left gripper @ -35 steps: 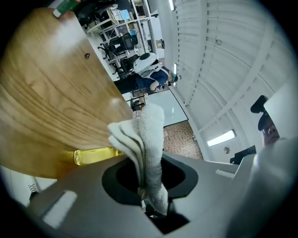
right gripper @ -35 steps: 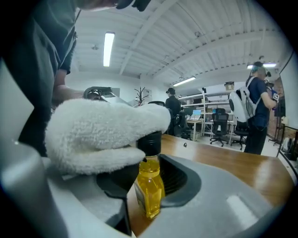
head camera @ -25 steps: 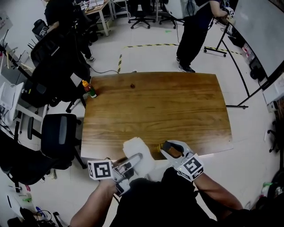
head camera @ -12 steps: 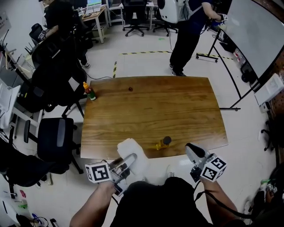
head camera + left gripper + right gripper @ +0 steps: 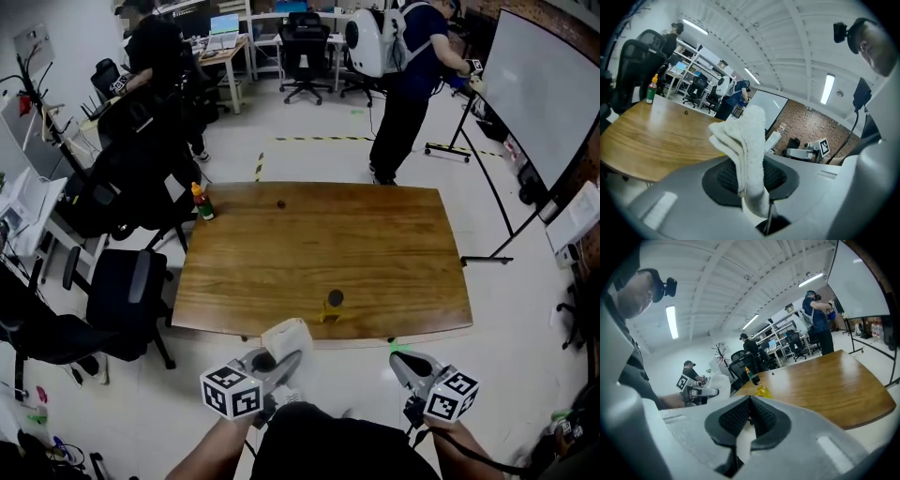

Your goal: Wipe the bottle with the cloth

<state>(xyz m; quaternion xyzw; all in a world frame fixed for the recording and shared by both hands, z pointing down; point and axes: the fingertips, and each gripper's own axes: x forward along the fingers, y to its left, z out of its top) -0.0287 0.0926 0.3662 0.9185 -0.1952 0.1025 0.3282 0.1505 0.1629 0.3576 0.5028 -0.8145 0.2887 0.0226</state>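
Observation:
A small yellow bottle (image 5: pixel 330 306) with a dark cap stands upright near the front edge of the wooden table (image 5: pixel 375 253); it also shows in the right gripper view (image 5: pixel 763 391). My left gripper (image 5: pixel 274 367) hangs off the table's front edge, shut on a folded white cloth (image 5: pixel 286 338), which stands up between the jaws (image 5: pixel 746 140). My right gripper (image 5: pixel 411 367) is off the table too, to the right of the bottle, and is shut with nothing in it (image 5: pixel 750 411).
A sauce bottle (image 5: pixel 202 202) with an orange cap stands at the table's far left corner, and a small dark object (image 5: pixel 280 202) lies near the far edge. Black office chairs (image 5: pixel 127 281) crowd the left side. A person (image 5: pixel 403 66) stands behind the table, and a whiteboard (image 5: pixel 544 94) is at right.
The right gripper let go of the yellow bottle, drew back off the table to the right and closed. The bottle now stands alone. The left gripper with the cloth also pulled back.

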